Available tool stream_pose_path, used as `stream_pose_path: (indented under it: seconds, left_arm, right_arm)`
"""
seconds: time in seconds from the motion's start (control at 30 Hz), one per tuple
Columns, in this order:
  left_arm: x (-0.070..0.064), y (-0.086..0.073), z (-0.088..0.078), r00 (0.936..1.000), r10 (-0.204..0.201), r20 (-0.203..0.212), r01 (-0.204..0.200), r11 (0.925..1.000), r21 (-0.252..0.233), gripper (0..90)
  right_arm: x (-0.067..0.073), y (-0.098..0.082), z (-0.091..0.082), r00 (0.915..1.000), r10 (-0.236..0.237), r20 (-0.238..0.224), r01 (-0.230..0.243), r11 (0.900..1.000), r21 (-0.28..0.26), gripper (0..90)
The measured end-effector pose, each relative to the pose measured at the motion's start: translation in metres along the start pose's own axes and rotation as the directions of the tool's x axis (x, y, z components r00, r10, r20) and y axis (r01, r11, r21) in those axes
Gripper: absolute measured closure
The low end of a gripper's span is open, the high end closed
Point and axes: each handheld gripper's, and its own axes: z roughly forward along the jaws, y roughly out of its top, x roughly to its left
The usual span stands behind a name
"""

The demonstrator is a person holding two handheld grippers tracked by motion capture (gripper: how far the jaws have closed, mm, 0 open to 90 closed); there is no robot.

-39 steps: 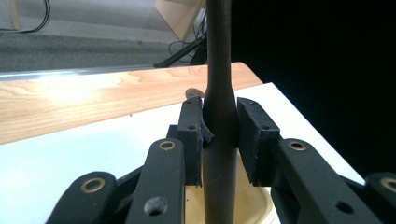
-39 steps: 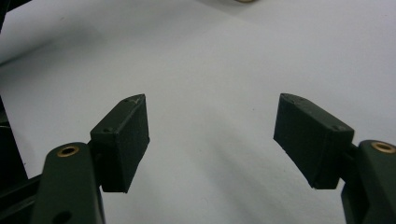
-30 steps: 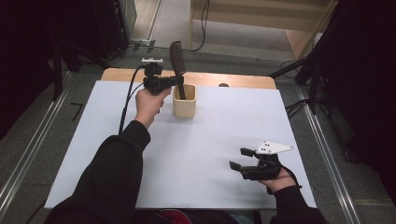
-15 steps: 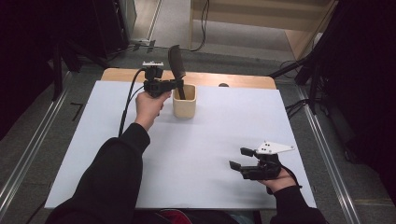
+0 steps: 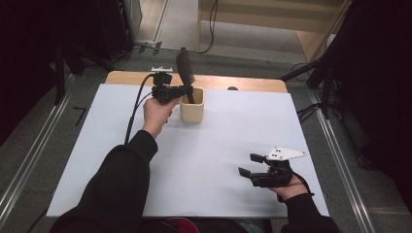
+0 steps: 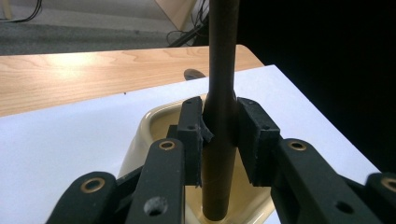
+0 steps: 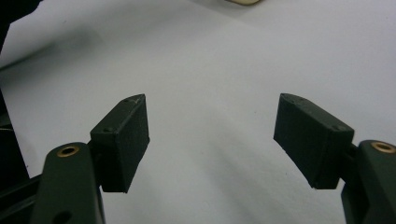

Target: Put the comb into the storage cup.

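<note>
Left gripper (image 5: 186, 90) is out at the far side of the table (image 5: 218, 145), just left of the cream cup (image 5: 192, 108), and its jaws are clamped on the dark handle of a utensil (image 5: 186, 77). From the left gripper view the pads (image 6: 258, 135) squeeze the handle (image 6: 219, 116) from both sides, low on its length, with the handle's bottom end sitting down inside the cup (image 6: 154, 126). That is the relation to watch: the utensil's long axis runs close to vertical, handle end down in the cup, broad dark head up above the cup's rim and leaning a little left and away in the high view. What kind of head it is, spoon or spatula, I can't make out.

So the thing lies straight between these jaws, crossing them at right angles, and the left hand (image 5: 156, 114) is by far the nearer one to the cup.

Over on the right, well apart from the cup and close to the near edge of the table, the right gripper (image 5: 251, 167) rests low with its jaws spread wide and holding nothing; the right gripper view has bare white table between the two pads (image 7: 122, 140). A sliver of the cup peeks in at the top edge there.

My read: any lift or release comes down to keeping that handle upright over the cup's mouth.
</note>
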Motion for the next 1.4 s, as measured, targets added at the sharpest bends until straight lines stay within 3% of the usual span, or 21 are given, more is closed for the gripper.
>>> stream_pose_path:
  seconds: [0.4,0.57,1.03,1.27,1.3,1.33,1.4]
  left_arm:
    - [-0.004,-0.004,0.004,0.9999,0.010,0.000,-0.010,0.9997,0.020,72.8]
    - [-0.006,-0.005,0.006,0.9987,0.050,-0.014,-0.049,0.9978,0.045,72.8]
    - [-0.004,-0.008,0.008,0.9994,0.033,-0.015,-0.032,0.9982,0.050,72.7]
    - [-0.004,-0.008,0.005,0.9986,0.047,-0.023,-0.046,0.9978,0.048,72.5]
    - [-0.004,-0.007,0.002,0.9986,0.051,-0.015,-0.051,0.9981,0.034,69.5]
    - [-0.004,-0.006,-0.001,0.9985,0.056,0.001,-0.056,0.9984,0.011,60.0]
    - [-0.004,-0.003,-0.009,0.9976,0.066,-0.018,-0.067,0.9977,-0.009,44.6]
  right_arm:
    - [0.000,0.000,-0.001,1.0000,-0.003,-0.001,0.003,1.000,-0.001,24.7]
    - [0.000,0.000,-0.001,1.0000,-0.002,-0.001,0.002,1.000,-0.003,24.8]
    - [0.000,0.000,-0.001,1.0000,-0.005,-0.002,0.005,1.000,-0.002,24.8]
    - [0.000,0.000,-0.001,1.0000,-0.007,-0.002,0.007,1.000,-0.006,24.8]
    - [0.000,0.000,-0.001,1.0000,-0.007,-0.003,0.007,1.000,-0.005,24.8]
    - [0.000,0.000,-0.001,1.0000,-0.006,-0.003,0.006,1.000,-0.005,24.8]
    - [0.000,0.000,-0.002,1.0000,-0.005,-0.001,0.005,1.000,-0.009,24.8]
